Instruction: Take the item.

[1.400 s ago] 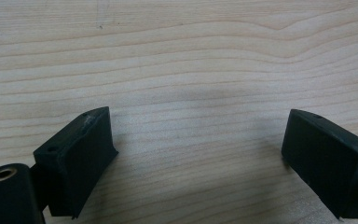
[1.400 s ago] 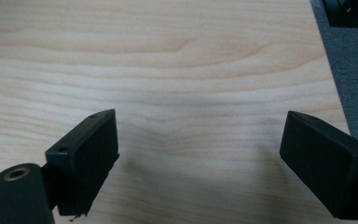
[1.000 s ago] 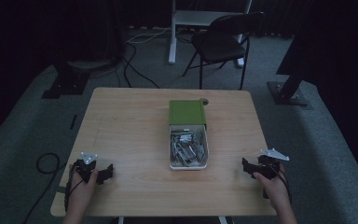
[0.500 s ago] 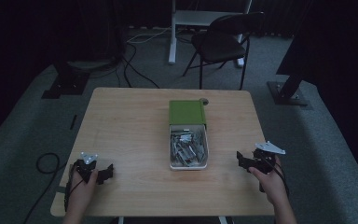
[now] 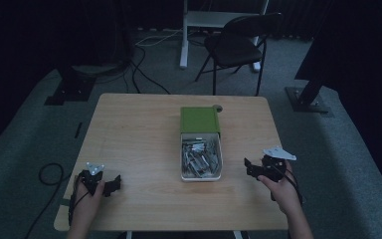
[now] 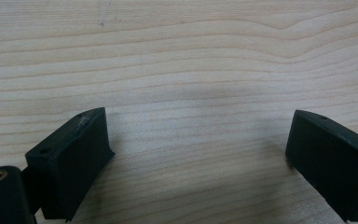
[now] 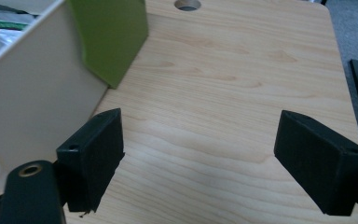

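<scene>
Wooden table (image 5: 139,129), white box (image 5: 201,175) with green lid (image 5: 199,120) at centre, left gripper (image 5: 110,185) jaws spread empty, right gripper (image 5: 251,168) likewise, beside box.

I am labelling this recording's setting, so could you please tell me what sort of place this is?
Probably a lab or studio set up for recording: a wooden table on grey carpet, ringed by dark curtains, with stand bases and cables on the floor and a folding chair behind.

High view overhead facing forward, gripper views low, close over the table (image 5: 139,129), shared wood surface.
</scene>
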{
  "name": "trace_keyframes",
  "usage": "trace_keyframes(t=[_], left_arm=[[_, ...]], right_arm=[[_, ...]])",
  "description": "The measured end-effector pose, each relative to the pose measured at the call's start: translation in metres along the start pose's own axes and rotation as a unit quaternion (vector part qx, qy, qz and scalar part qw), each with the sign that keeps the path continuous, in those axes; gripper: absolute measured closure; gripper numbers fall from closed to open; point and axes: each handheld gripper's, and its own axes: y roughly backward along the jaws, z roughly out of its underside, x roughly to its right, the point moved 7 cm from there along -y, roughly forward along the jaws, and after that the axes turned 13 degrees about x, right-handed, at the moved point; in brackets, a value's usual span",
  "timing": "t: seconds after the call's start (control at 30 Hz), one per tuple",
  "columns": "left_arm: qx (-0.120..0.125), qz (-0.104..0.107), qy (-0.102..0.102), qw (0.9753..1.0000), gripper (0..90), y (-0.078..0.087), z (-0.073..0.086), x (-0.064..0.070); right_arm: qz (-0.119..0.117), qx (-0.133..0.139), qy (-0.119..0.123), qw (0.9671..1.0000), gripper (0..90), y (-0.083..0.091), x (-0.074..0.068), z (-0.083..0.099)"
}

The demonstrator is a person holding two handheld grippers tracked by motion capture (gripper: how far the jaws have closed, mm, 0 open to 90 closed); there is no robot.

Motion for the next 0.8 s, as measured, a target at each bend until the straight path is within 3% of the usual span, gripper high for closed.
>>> trace_keyframes(t=[0.4, 0.8], left_arm=[[0.000, 0.000, 0.000, 1.0000, 6.9, 0.000, 0.000, 0.000], [0.000, 0.000, 0.000, 1.0000, 6.9, 0.000, 0.000, 0.000]], right_arm=[[-0.030, 0.025, 0.010, 0.9992, 17.9, 0.000, -0.029, -0.021], [-0.069, 0.042, 0.040, 0.9959, 22.4, 0.002, -0.066, -0.040]])
